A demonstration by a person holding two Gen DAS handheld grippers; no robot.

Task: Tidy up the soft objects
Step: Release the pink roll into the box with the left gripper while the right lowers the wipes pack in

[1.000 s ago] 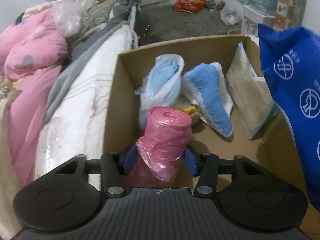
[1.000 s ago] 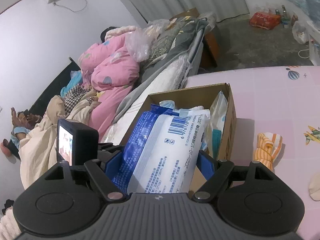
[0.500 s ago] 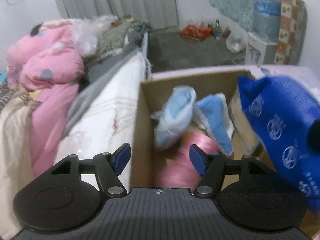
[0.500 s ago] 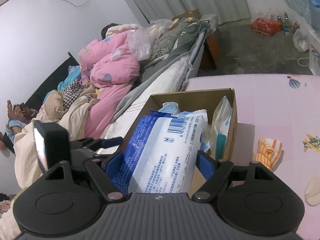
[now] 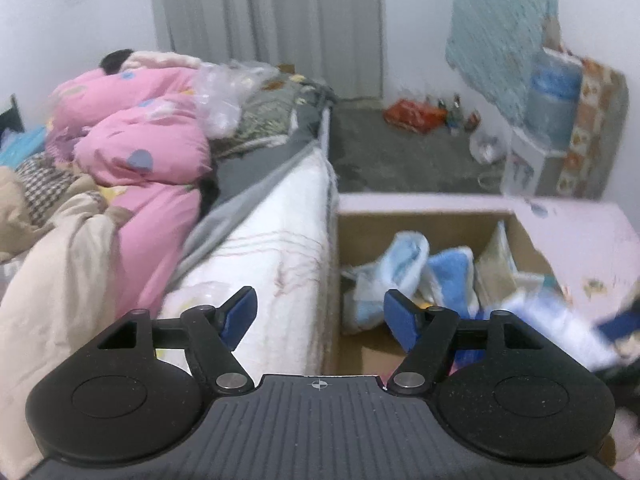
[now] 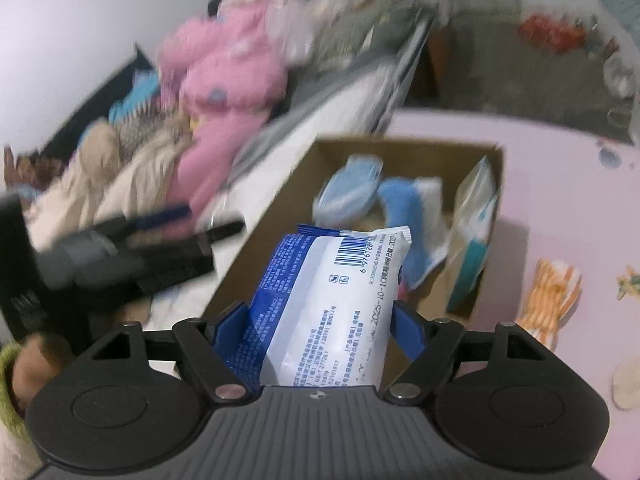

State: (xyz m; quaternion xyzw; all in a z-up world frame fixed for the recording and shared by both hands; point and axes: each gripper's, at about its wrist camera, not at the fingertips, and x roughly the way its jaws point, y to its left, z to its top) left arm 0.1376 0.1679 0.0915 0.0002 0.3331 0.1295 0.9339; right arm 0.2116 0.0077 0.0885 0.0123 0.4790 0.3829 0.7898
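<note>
A: A cardboard box (image 6: 404, 148) is seen beside the bed (image 5: 272, 248). The grippers?

B: The wipes pack (image 6: 332, 304), above the box, is clamped by the right gripper (image 6: 320, 324); the left gripper (image 5: 316, 316) is spread, empty. The pack could be snagged on the box's rim.

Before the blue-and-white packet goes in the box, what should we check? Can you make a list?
1. Right gripper holds the blue-and-white plastic packet firmly: ok.
2. Left gripper open, holding nothing, outside the brown cardboard box: ok.
3. Packet above the box opening: ok.
4. Free floor inside for it, beside the fluffy blue-and-white cloth: cannot tell, the packet hides it.
5. Orange striped cloth on the pink table left to pack: not ok.
</note>
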